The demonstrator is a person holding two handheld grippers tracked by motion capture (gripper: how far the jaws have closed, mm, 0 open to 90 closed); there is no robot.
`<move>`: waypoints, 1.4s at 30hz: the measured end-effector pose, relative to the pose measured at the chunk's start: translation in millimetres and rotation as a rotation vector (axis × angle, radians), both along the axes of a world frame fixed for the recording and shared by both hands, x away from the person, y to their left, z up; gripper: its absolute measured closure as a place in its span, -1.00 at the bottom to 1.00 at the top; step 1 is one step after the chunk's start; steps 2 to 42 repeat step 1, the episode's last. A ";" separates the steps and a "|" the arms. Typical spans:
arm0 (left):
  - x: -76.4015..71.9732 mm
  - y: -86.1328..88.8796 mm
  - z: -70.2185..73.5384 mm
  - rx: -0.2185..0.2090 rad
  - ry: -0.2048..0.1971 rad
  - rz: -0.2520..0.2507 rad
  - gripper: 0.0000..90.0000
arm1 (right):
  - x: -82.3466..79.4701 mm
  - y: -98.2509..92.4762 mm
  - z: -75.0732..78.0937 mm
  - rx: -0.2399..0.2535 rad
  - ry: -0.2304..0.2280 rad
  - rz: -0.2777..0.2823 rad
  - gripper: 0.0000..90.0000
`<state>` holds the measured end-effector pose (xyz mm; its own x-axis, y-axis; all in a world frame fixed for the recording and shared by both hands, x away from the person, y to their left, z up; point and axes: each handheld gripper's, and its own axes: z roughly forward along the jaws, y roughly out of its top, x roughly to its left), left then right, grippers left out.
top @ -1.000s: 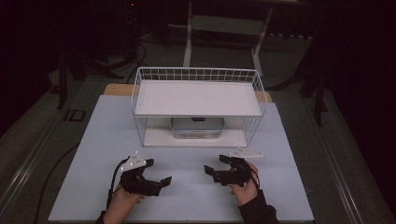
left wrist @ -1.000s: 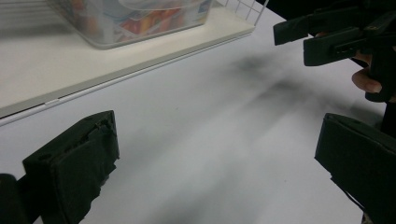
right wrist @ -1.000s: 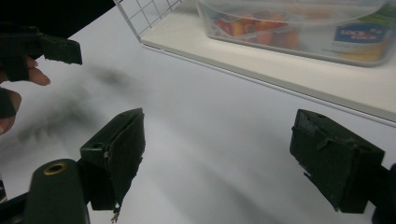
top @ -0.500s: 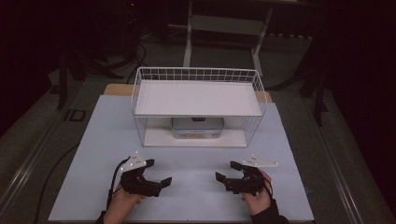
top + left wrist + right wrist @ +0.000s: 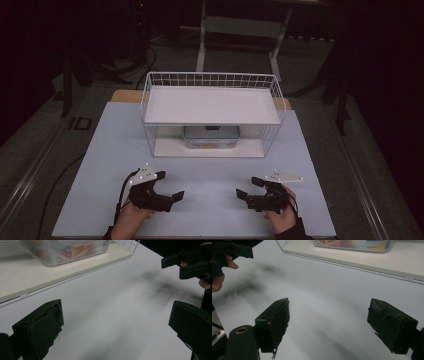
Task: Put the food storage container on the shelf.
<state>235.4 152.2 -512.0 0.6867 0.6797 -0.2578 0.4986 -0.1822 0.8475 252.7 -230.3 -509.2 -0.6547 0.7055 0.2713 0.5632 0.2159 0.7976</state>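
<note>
Since a second ago the right gripper (image 5: 252,189) has slid back toward the table's near edge, its jaws now spread wide with nothing between them; the left gripper (image 5: 169,186) has stayed put, jaws equally parted and empty. Two grippers, one at seven o'clock, one at five o'clock on the white table (image 5: 210,170). At twelve o'clock stands one white wire rack (image 5: 212,102), and under its shelf sits one clear plastic container (image 5: 210,137) holding colourful items, well apart from both grippers.
</note>
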 end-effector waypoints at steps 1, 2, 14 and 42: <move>0.0 0.0 0.0 0.000 0.000 0.000 -1.00 | 0.1 0.2 0.0 0.000 -0.001 0.001 -0.61; 0.0 0.0 0.0 0.000 0.000 0.000 -1.00 | 0.1 0.2 0.0 0.000 -0.001 0.001 -0.61; 0.0 0.0 0.0 0.000 0.000 0.000 -1.00 | 0.1 0.2 0.0 0.000 -0.001 0.001 -0.61; 0.0 0.0 0.0 0.000 0.000 0.000 -1.00 | 0.1 0.2 0.0 0.000 -0.001 0.001 -0.61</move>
